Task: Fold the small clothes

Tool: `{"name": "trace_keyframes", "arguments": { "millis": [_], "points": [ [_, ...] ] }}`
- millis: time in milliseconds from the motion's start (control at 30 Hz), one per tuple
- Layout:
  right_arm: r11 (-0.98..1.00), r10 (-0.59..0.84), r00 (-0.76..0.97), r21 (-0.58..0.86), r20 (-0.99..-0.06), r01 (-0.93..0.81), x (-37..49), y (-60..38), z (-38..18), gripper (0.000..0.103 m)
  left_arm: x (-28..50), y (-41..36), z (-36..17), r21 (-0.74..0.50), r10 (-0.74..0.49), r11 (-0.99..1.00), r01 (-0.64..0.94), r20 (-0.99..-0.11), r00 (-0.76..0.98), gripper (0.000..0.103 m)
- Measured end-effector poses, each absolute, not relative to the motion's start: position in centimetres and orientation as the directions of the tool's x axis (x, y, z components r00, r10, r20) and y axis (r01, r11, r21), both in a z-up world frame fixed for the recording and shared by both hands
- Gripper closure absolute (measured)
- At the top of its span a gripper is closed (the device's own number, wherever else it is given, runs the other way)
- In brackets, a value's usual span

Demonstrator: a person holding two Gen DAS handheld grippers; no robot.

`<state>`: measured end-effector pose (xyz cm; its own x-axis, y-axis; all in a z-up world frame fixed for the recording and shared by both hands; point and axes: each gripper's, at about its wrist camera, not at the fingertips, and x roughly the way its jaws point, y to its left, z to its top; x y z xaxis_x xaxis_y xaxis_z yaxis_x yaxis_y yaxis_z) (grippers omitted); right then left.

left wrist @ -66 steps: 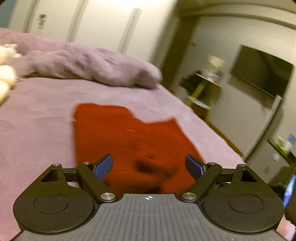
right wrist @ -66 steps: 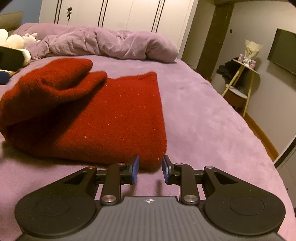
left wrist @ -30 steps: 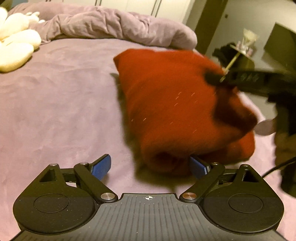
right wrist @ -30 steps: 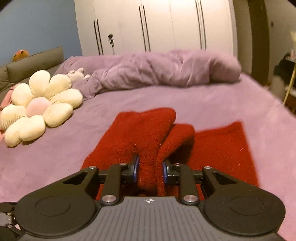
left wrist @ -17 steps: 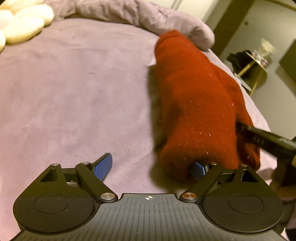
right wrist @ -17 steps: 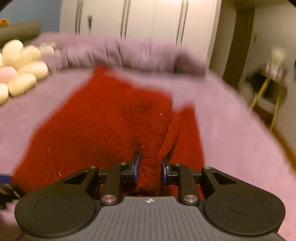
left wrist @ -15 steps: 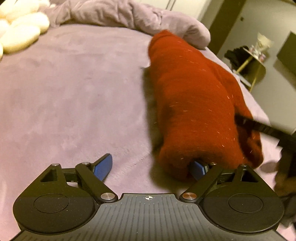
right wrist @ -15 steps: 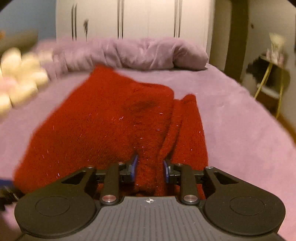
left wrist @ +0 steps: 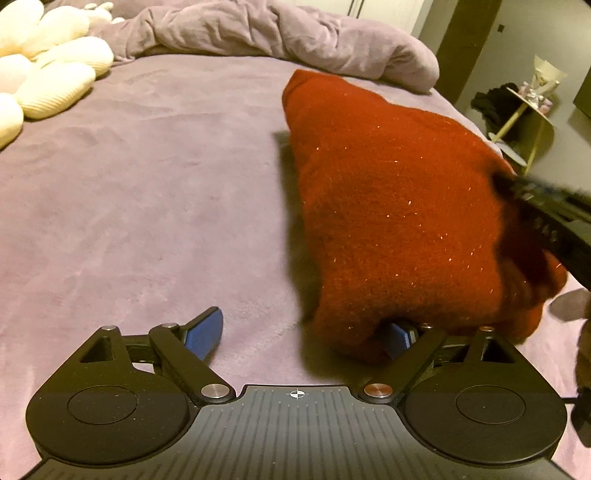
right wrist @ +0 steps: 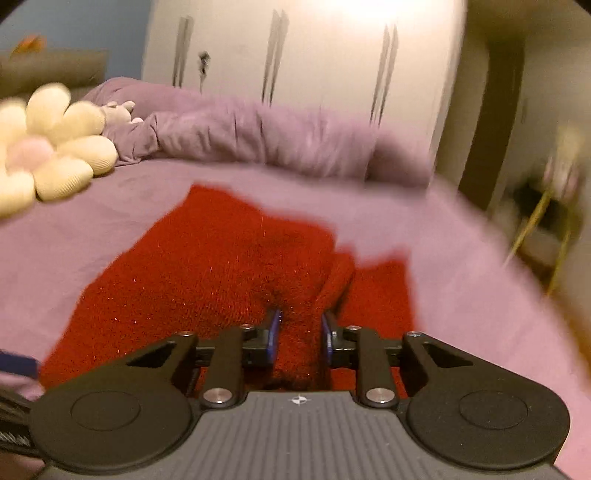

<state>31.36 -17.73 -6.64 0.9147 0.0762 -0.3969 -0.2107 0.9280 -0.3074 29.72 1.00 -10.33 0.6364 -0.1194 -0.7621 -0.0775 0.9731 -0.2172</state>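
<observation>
Both grippers low over red garment (left wrist: 399, 206)

The sweater (left wrist: 399, 206) lies on the bed (left wrist: 147, 184). Behind the sweater lies the bunched duvet (left wrist: 288, 33); left of it, well apart, the flower cushion (left wrist: 48, 85).

a purple bed (left wrist: 140, 192) carries a rumpled duvet (left wrist: 295, 33) at its far end and a cream flower cushion (right wrist: 48, 147) on the left. white wardrobe doors (right wrist: 295, 55) stand behind; a yellow side table (left wrist: 528, 122) sits right.
</observation>
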Motion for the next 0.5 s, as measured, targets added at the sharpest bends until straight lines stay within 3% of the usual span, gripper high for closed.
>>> {"name": "trace_keyframes", "arguments": {
  "millis": [67,100,233,267,300,467,500],
  "points": [
    [0.91,0.024,0.95,-0.387,-0.312,-0.15,30.7,-17.4,-5.9,0.103,29.6,0.9,-10.0,-0.211,-0.104,0.973,-0.092,-0.76,0.641,0.01],
    [0.914,0.021,0.947,-0.378,-0.32,-0.148,31.1,-17.8,-5.5,0.103,29.7,0.8,-9.9,-0.199,-0.088,0.975,-0.101,-0.759,0.645,0.01],
    [0.96,0.148,0.83,-0.124,-0.538,-0.252,34.1,-21.2,-6.0,0.102,29.9,1.0,-10.4,-0.209,-0.101,0.973,-0.096,-0.763,0.639,0.01],
    [0.966,0.2,0.801,-0.025,-0.564,-0.258,34.3,-22.4,-6.3,0.096,29.9,1.0,-10.5,-0.217,-0.109,0.972,-0.094,-0.764,0.636,0.01],
    [0.965,0.251,0.774,0.087,-0.581,-0.248,34.4,-23.7,-6.5,0.08,30.0,1.1,-10.6,-0.217,-0.111,0.972,-0.092,-0.766,0.634,0.01],
    [0.843,0.464,0.701,0.513,-0.541,-0.162,35.8,-29.0,-8.5,0.037,30.1,1.0,-10.7,-0.206,-0.103,0.974,-0.093,-0.769,0.63,0.01],
    [0.798,0.51,0.68,0.585,-0.526,-0.146,36.4,-29.6,-9.0,0.035,30.1,1.0,-10.8,-0.208,-0.106,0.974,-0.09,-0.77,0.629,0.01]
  ]
}}
